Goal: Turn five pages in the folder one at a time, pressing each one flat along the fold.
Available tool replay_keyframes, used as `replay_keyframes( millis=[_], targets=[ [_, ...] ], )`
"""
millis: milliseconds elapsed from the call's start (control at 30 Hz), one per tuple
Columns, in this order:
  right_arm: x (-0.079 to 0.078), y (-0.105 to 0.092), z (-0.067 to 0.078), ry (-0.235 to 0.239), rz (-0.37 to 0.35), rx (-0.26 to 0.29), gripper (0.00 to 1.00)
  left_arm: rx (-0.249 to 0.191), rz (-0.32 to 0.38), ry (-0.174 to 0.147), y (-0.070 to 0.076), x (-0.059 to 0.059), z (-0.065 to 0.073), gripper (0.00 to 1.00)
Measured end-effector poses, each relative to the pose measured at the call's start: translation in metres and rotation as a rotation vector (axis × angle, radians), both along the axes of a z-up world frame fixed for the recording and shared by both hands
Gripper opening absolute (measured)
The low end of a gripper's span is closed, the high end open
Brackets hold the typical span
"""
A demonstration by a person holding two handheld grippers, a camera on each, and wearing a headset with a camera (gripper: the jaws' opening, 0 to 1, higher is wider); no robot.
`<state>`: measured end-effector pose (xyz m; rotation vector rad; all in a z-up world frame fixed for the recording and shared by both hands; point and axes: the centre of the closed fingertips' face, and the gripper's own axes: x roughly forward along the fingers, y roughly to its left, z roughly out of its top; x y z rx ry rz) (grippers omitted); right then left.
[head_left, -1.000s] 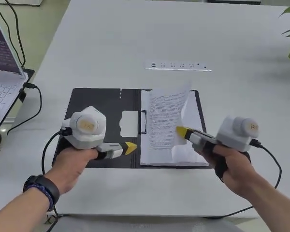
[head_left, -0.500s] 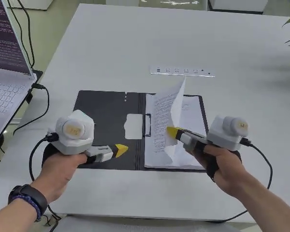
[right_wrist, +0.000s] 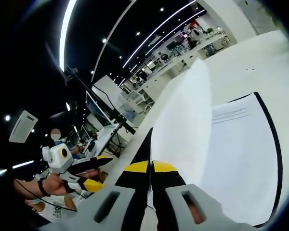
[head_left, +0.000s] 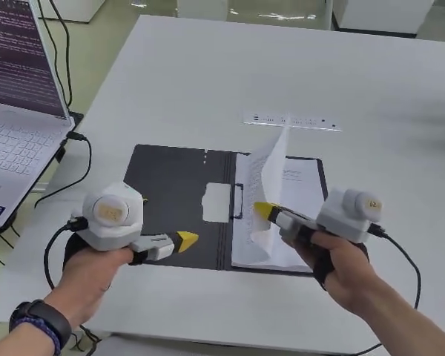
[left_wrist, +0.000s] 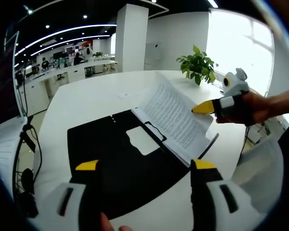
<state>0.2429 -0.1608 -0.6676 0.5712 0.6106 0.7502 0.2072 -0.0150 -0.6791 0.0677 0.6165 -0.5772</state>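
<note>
A black folder lies open on the white table, with a paper stack clipped on its right half. One printed page stands nearly upright near the spine. My right gripper is shut on that page's lower edge; in the right gripper view the jaws meet on the white sheet. My left gripper hovers over the folder's bare left half near its front edge. Its fingertips stand wide apart with nothing between them, above the black cover.
An open laptop sits at the left with black cables trailing beside it. A white power strip lies just behind the folder. A potted plant stands at the far table corner. The table's front edge runs close under both hands.
The right gripper has carried the held page leftward toward the spine, and the page now stands steeper. The left gripper has stayed open over the folder's left half. The head camera has shifted.
</note>
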Motion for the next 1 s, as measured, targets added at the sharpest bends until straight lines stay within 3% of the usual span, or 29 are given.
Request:
replay_keyframes(
  millis=[333,1000],
  targets=[
    [-0.007,0.023,-0.007,0.012,0.052,-0.011,0.0,0.0,0.019,0.0,0.013,-0.01,0.0,0.75],
    [-0.004,0.063,-0.012,0.023,0.11,-0.016,0.0,0.023,0.035,-0.012,0.042,-0.021,0.006,0.76]
  ],
)
